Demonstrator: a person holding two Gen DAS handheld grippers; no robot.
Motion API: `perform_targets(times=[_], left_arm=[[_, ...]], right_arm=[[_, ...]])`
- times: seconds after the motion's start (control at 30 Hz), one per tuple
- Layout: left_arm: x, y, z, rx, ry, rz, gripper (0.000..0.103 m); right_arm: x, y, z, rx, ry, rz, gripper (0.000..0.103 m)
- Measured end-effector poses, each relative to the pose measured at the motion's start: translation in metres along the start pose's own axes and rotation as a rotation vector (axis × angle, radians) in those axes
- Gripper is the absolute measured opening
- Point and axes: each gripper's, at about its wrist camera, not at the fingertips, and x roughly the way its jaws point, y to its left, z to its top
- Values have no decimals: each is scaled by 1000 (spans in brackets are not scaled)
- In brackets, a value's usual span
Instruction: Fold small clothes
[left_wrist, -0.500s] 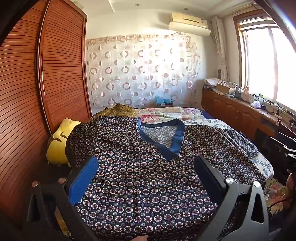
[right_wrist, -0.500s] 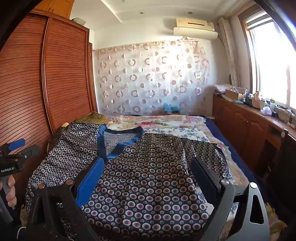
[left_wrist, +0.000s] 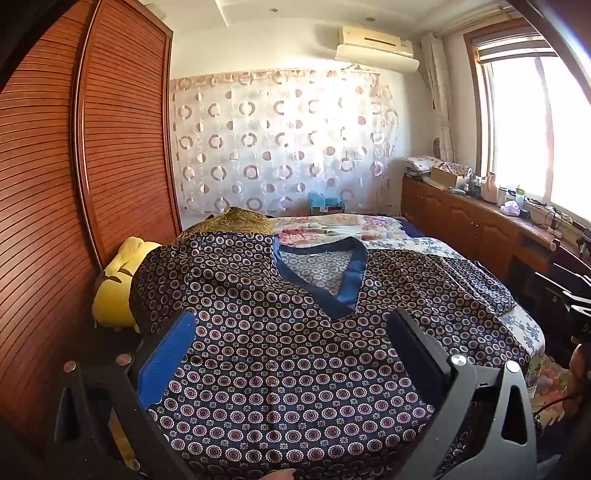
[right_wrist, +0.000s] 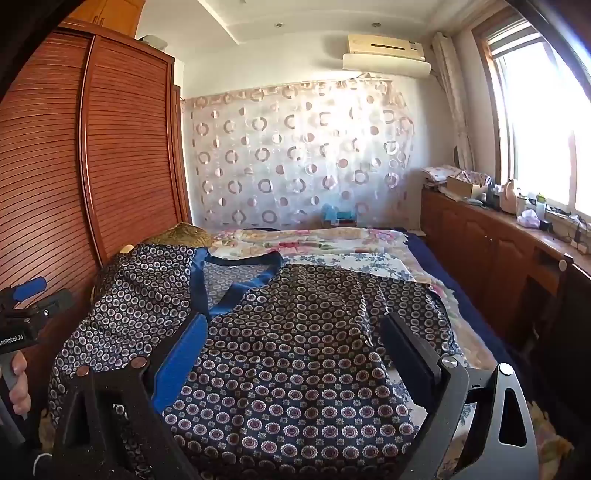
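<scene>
Left wrist view: a bedroom, bounded on the left by a slatted wooden wardrobe (left_wrist: 88, 177), at the far end by a sheer curtain (left_wrist: 280, 144) printed with rings, and on the right by a bright window (left_wrist: 535, 122) above a low wooden cabinet (left_wrist: 461, 218) crowded with small items. The bed (left_wrist: 524, 332), covered in floral sheets, fills the floor space between them. Spread flat across its near half lies the dark patterned top (left_wrist: 280, 354), front upward, its blue V-neck band (left_wrist: 347, 284) pointing toward the camera; one sleeve reaches toward the wardrobe, the other toward the cabinet. A yellow plush toy (left_wrist: 114, 291) sits between the top and the wardrobe, touching the sleeve edge. An air conditioner (left_wrist: 376, 48) is mounted high on the far wall.

The left gripper (left_wrist: 291, 332) hovers over the lower part of the top, its blue-padded fingers (left_wrist: 166, 358) spread wide with nothing between them.

Right wrist view: the same top (right_wrist: 288, 354) is seen from further right. The right gripper (right_wrist: 291, 332) likewise stands wide apart above the fabric, gripping nothing. At the left edge, a person's hand (right_wrist: 16, 384) grasps the handle of the other gripper.
</scene>
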Motion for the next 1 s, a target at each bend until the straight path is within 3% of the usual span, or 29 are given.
perform_targets(times=[1.0], left_arm=[[-2, -6, 3, -6, -10, -3, 103]], right_arm=[[4, -2, -2, 4, 6, -6, 95]])
